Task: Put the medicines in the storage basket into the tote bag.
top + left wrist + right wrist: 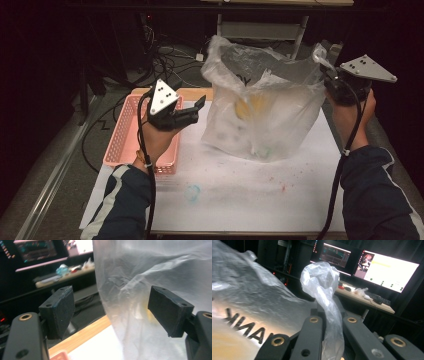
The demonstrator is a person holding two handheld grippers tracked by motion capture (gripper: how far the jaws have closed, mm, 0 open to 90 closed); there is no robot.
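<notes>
A translucent plastic bag stands on the white table top, its mouth held up. Something yellow shows through its wall, along with black lettering. My right gripper is at the bag's upper right corner, shut on the twisted bag handle, which rises between its jaws. My left gripper hovers just left of the bag with its jaws wide apart and nothing between the pads. In the left gripper view, the bag wall sits close ahead of the open left gripper.
A pink mesh basket sits on the table's left side, under my left hand. A blue-green smear and red speckles mark the white cover. Cables run on the floor behind; monitors and a desk stand beyond.
</notes>
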